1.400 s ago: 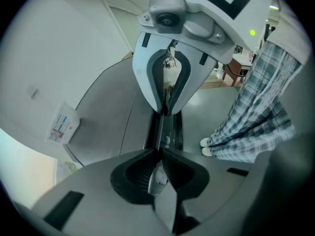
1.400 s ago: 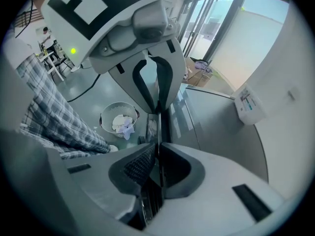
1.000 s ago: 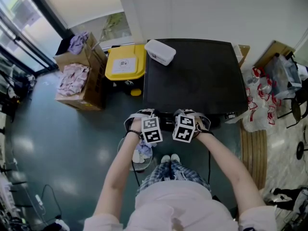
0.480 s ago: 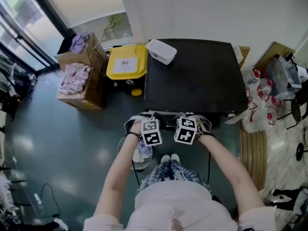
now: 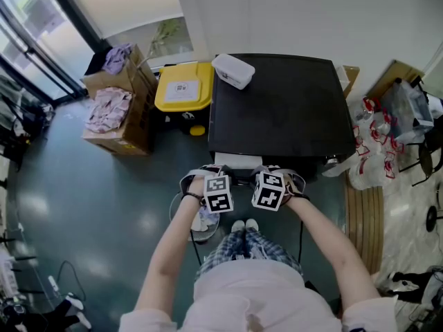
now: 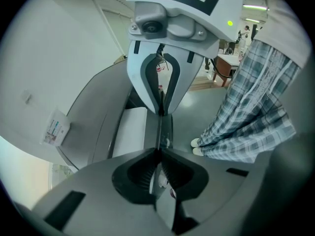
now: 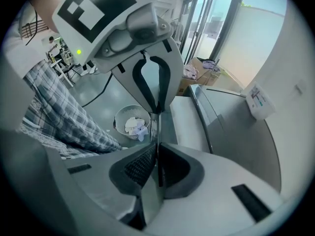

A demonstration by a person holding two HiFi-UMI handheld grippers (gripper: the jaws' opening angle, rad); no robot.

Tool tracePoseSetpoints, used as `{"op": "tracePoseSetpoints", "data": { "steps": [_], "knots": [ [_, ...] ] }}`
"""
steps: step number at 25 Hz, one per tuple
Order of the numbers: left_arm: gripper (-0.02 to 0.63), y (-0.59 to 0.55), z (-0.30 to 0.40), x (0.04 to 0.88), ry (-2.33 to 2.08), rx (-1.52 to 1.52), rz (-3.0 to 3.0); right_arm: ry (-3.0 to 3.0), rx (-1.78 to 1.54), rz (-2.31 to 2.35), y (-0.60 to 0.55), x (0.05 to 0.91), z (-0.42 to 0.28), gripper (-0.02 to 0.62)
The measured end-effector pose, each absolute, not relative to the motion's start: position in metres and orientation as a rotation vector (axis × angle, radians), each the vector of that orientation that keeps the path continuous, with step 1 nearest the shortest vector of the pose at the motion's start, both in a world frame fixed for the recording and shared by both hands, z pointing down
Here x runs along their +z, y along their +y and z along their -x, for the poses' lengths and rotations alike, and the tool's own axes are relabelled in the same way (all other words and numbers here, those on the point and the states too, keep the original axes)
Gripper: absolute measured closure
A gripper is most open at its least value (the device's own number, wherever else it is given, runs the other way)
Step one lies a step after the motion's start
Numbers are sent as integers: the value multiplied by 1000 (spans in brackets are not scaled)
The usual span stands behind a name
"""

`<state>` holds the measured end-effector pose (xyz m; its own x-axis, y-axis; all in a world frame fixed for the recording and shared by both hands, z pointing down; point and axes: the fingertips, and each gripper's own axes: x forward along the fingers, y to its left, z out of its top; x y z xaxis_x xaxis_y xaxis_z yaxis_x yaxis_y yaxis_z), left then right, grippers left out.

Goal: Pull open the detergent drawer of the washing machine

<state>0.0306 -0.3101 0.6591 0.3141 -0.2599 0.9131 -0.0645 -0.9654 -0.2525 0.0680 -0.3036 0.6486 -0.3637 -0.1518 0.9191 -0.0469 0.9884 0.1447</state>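
Head view: the drawer (image 5: 237, 160) stands a little out of the washer (image 5: 280, 106), a white strip under the black top. My left gripper (image 5: 223, 182) and right gripper (image 5: 261, 180) are side by side at its front, both pointing steeply down.

Left gripper view: my jaws are narrow and pinch the thin front edge of the drawer (image 6: 129, 132). The right gripper (image 6: 160, 82) bites the same edge from the opposite side.

Right gripper view: these jaws are also nearly closed on that edge. The white drawer (image 7: 187, 124) lies just beside them, and a basket (image 7: 132, 122) stands on the floor beyond.
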Motion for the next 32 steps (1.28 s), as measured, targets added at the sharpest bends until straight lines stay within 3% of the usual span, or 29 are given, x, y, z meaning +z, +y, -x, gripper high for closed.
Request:
{"op": "tracePoseSetpoints", "data": {
  "steps": [32],
  "knots": [
    [551,-230,-29,667,204,-1711,2452,-1957,-49,-70,-222,659,-66,549]
  ]
}}
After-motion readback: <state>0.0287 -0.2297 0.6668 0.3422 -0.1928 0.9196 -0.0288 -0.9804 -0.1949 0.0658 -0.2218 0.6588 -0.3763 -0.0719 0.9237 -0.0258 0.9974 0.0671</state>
